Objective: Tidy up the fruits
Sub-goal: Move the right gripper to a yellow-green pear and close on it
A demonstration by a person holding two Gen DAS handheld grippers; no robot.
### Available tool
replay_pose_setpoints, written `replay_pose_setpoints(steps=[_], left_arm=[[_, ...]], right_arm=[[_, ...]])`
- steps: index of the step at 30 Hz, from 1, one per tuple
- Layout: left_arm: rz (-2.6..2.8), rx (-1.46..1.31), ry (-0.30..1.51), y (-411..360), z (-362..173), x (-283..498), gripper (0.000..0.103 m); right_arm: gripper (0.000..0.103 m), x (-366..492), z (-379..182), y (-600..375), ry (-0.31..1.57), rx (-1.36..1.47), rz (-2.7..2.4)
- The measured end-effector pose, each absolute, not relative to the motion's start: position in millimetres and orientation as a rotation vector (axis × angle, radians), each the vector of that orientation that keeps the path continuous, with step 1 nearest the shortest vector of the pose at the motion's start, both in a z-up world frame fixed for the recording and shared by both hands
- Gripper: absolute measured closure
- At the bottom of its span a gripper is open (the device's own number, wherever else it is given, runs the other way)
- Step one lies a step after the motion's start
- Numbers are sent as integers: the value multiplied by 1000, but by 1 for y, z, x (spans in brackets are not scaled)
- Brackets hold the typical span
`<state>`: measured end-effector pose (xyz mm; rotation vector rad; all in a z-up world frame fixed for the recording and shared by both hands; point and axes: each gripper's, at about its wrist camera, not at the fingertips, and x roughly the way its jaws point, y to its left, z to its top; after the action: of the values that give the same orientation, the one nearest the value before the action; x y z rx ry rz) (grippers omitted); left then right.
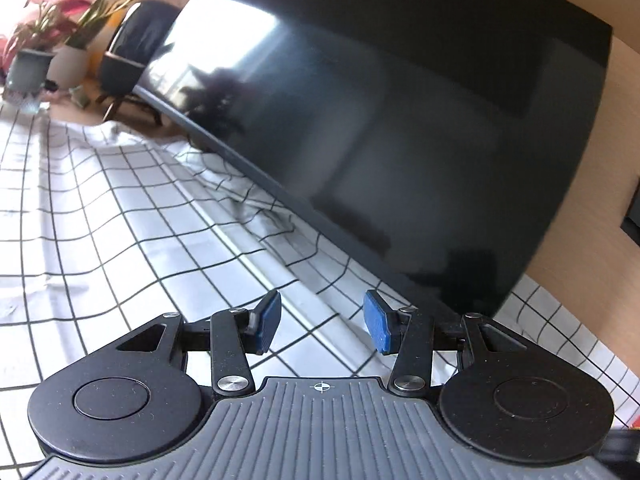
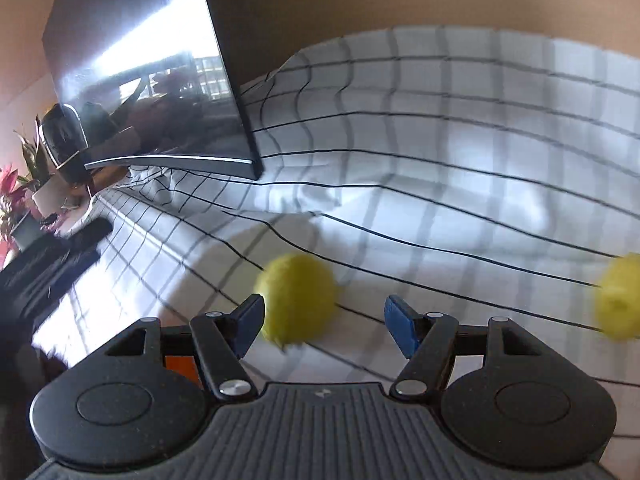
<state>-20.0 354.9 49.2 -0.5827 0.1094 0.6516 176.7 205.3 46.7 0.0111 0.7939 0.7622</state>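
In the right wrist view a blurred yellow fruit (image 2: 298, 300) lies on the checked cloth (image 2: 480, 160), just in front of my right gripper (image 2: 324, 328). The fruit sits close to the left blue pad (image 2: 250, 326). A clear gap separates it from the other pad, so the gripper is open and grips nothing. A second yellow fruit (image 2: 620, 296) lies at the right edge of that view. My left gripper (image 1: 322, 326) hovers open over the checked cloth (image 1: 120, 220) with nothing between its pads, and no fruit shows in its view.
A large dark flat screen (image 1: 400, 120) stands on the cloth and fills the far side; its corner (image 2: 248, 160) is near the right gripper's path. Potted plants (image 1: 52, 12) and a dark chair (image 1: 136, 40) stand far left. A dark blurred shape (image 2: 40, 272) lies at left.
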Motion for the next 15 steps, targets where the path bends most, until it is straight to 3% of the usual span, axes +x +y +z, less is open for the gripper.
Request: replay_pose_setpoints(steps=[6,9,15], left_arm=[[636,-573,155,359,45,-10,53],[634,-585,173,364,39,-8,53],[587,-654,159,374,28,-11,53]], right_arm=[[36,185,27,249,835,-44,747],[43,181,21,253,821,-107,722],[44,172,25,237,821,-130,734]])
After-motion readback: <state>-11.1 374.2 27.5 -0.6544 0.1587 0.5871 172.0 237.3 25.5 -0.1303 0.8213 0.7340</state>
